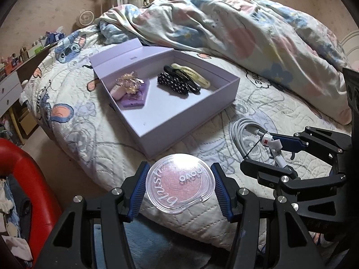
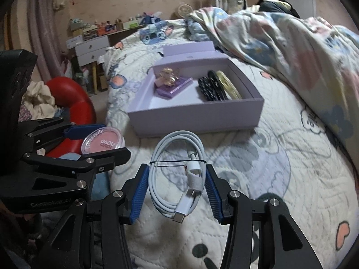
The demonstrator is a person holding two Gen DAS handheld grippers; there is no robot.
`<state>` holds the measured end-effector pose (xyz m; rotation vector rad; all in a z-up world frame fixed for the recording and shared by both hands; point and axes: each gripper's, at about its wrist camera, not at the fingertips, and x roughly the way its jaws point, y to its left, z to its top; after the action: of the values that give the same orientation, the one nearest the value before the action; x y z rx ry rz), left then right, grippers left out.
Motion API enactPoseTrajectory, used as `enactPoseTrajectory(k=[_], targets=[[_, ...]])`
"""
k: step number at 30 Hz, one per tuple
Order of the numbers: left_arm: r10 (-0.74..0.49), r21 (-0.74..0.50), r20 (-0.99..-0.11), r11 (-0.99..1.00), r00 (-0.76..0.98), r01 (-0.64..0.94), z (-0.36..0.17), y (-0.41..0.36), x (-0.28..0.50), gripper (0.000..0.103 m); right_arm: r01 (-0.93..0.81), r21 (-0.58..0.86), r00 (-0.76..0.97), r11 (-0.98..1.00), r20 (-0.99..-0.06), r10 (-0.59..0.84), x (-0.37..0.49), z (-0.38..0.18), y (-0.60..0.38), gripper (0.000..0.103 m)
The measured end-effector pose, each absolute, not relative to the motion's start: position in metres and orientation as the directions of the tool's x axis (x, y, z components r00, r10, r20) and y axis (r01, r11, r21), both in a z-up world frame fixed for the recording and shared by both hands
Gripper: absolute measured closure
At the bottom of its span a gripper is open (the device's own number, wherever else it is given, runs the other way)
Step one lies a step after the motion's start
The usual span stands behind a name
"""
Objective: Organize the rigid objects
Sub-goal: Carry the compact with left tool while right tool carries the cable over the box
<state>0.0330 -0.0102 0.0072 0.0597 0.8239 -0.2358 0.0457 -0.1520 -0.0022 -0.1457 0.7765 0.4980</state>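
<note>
On the bed [image 1: 94, 139] in front of you sits an open lilac box [image 1: 179, 121] with its lid folded back flat behind it. Your left gripper [image 1: 180, 186] has its blue pads [image 1: 140, 190] pressed on both sides of a round see-through blush case [image 1: 178, 182] with pink powder inside, so it is clamped on the case. You hold the case in the air just past the near corner of the box, over the quilt's edge. Your right gripper [image 2: 177, 188] is clamped on a coiled white cable [image 2: 177, 170], with one pad on each side of the coil. A thin black band goes around the coil, and the plug end hangs down toward you. You hold the cable above the quilt, just in front of the box's near wall. Inside the box, on one side, lie three long hair clips [image 1: 186, 79] side by side: one black with white dots, one plain black, one pale yellow. On the other side is a purple flat thing [image 1: 134, 98] with a pale pink piece and a shiny gold bow [image 1: 129, 83] on top. A bunched flowery blanket [image 1: 246, 38] lies behind the box. Down by the bed's near edge you can see something round and red [image 1: 29, 179].
</note>
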Motion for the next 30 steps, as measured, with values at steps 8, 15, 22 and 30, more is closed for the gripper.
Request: enactPoseTrajectory(k=[8, 15, 22, 30], targets=[[-0.167, -0.026, -0.711, 0.977, 0.683, 0.212, 0.021, -0.003, 0.040, 0.048, -0.517, 0.045, 0.608, 0.855, -0.683, 0.404, 0.053, 0.013, -0.145, 0.055], [-0.163, -0.021, -0.699, 0.978, 0.696, 0.208, 0.030, -0.001, 0.052, 0.048, -0.532, 0.054, 0.607, 0.845, -0.672, 0.425, 0.067, 0.021, -0.143, 0.055], [-0.168, -0.024, -0.695, 0.977, 0.699, 0.212, 0.035, -0.002, 0.070, 0.048, -0.539, 0.062, 0.603, 0.840, -0.668, 0.436, 0.084, 0.025, -0.145, 0.055], [-0.168, -0.027, -0.694, 0.978, 0.700, 0.208, 0.037, -0.001, 0.095, 0.048, -0.543, 0.075, 0.599, 0.837, -0.664, 0.448, 0.107, 0.026, -0.146, 0.055]])
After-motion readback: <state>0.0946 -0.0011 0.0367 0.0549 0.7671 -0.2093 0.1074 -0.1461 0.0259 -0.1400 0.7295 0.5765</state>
